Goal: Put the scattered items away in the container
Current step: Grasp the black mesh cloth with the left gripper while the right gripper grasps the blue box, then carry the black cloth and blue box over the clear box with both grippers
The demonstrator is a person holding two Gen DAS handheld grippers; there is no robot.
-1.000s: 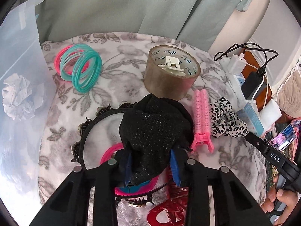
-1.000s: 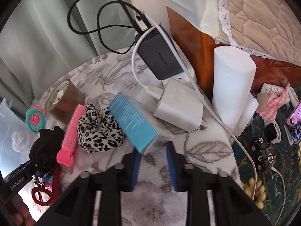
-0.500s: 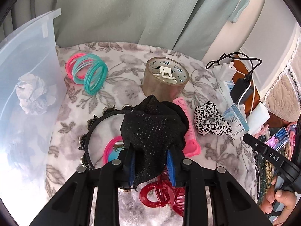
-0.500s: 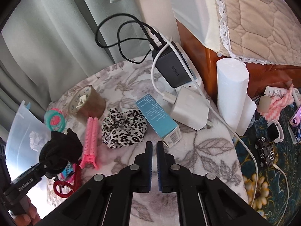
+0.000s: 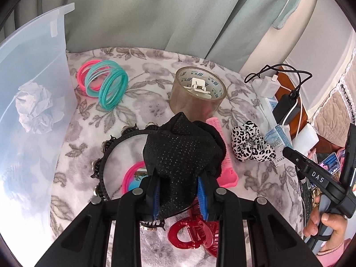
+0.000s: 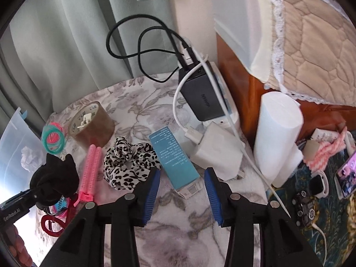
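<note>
My left gripper [image 5: 179, 197] is shut on a black fabric scrunchie [image 5: 182, 153] and holds it above the floral cloth; it also shows in the right wrist view [image 6: 54, 181]. The clear plastic container [image 5: 29, 102] stands at the left with a crumpled paper ball [image 5: 36, 109] inside. My right gripper [image 6: 181, 191] is open and empty, with its jaws on either side of the near end of a blue box [image 6: 173, 158]. A leopard scrunchie [image 6: 130, 162] and a pink hair clip [image 6: 90, 173] lie left of the box.
A tape roll [image 5: 197, 93], pink and teal bangles [image 5: 103, 83], a black beaded headband [image 5: 106, 155], a pink ring [image 5: 133, 173] and a red claw clip [image 5: 193, 233] lie on the cloth. Chargers and cables [image 6: 200, 102], a paper roll [image 6: 276, 138] and a phone [image 6: 347, 175] are at the right.
My right gripper shut empty, then opened wide and now straddles the blue box's near end. My left gripper lifted and drew back with the black scrunchie; more of the container shows.
</note>
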